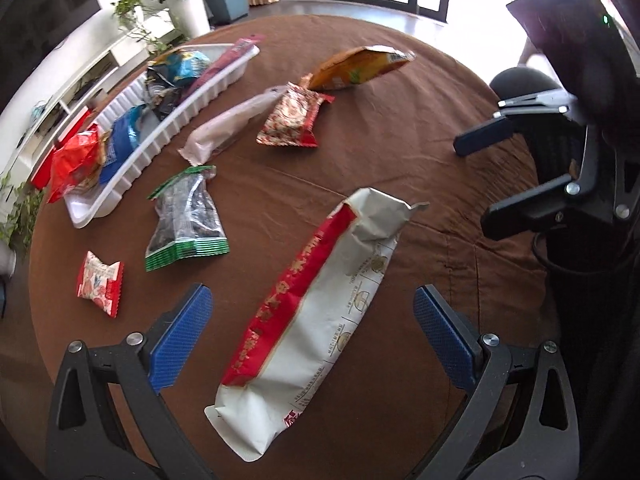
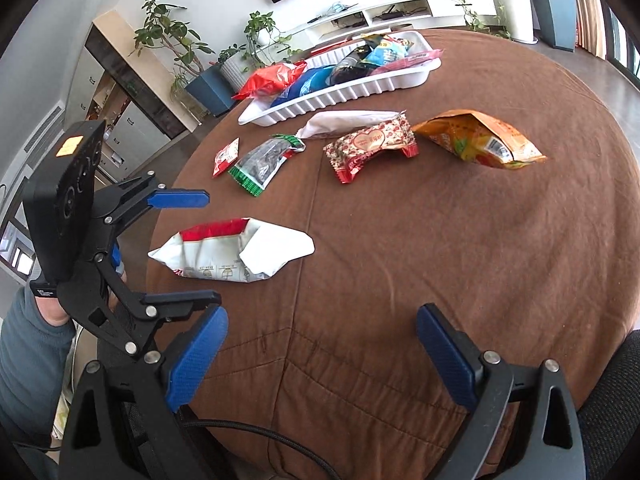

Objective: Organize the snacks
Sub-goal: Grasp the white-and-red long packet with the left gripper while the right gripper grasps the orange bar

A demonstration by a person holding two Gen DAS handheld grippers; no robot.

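Note:
A long white and red snack bag [image 1: 316,312] [image 2: 232,250] lies on the brown table, its near end between the spread fingers of my left gripper [image 1: 312,332], which is open and hovers over it. My right gripper [image 2: 322,354] is open above bare tablecloth with nothing in it; it also shows at the right edge of the left wrist view [image 1: 494,176]. A white ribbed tray [image 1: 160,136] [image 2: 340,94] at the far side holds several snack packets. Loose on the cloth lie an orange bag [image 1: 360,68] [image 2: 480,140], a red patterned packet [image 1: 294,120] [image 2: 372,144], a pale long packet [image 1: 232,124] [image 2: 348,120], a green-edged clear packet [image 1: 186,220] [image 2: 264,162] and a small red packet [image 1: 100,282] [image 2: 226,156].
The round table [image 2: 440,260] is draped in a brown cloth and its edge drops off near me. Potted plants [image 2: 172,44], a white low cabinet [image 2: 400,12] and a dark chair back [image 1: 520,80] stand around it. A sleeve [image 2: 28,344] holds the left gripper.

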